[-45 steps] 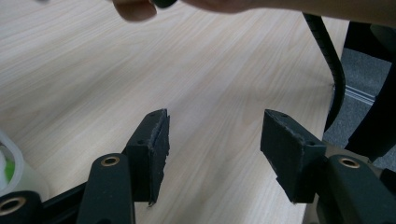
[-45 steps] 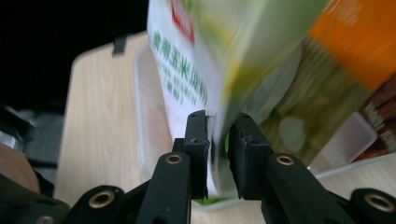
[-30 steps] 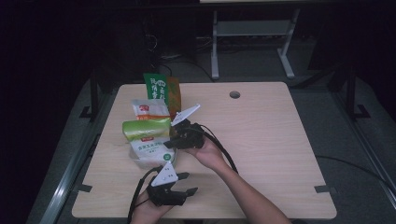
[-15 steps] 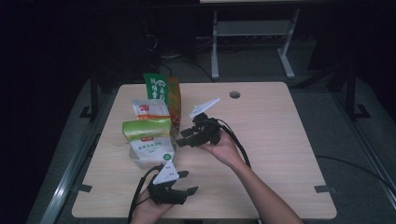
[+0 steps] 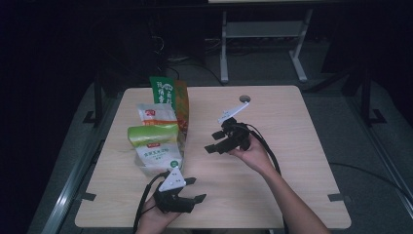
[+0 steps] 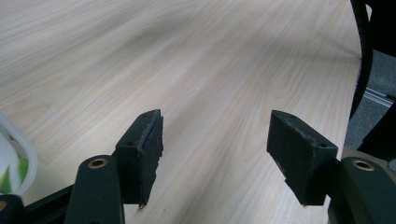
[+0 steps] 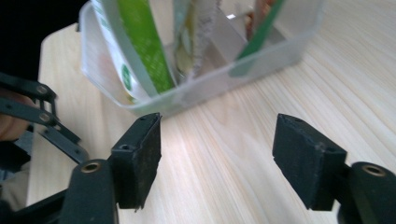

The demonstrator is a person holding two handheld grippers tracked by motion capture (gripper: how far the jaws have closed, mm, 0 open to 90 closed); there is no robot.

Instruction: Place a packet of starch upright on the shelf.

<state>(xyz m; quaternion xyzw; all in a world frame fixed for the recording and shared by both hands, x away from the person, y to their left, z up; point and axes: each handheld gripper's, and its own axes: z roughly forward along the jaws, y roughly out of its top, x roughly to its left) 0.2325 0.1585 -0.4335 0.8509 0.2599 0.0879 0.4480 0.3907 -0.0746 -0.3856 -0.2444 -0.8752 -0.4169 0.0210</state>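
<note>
My right gripper [image 7: 217,158] has just been opening, nothing between its jaws; its view reveals the clear tub [image 7: 261,60] holding the packets [image 5: 155,144]. Left gripper [image 6: 215,154] gapes over bare table [image 6: 210,70].

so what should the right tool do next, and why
Probably draw back a little further from the clear bin. The right tool has just been opening, nothing sits between its pads, and the snack packets stand upright inside the bin, apart from it. The placing looks done, so clearing away seems the safest small move.
</note>
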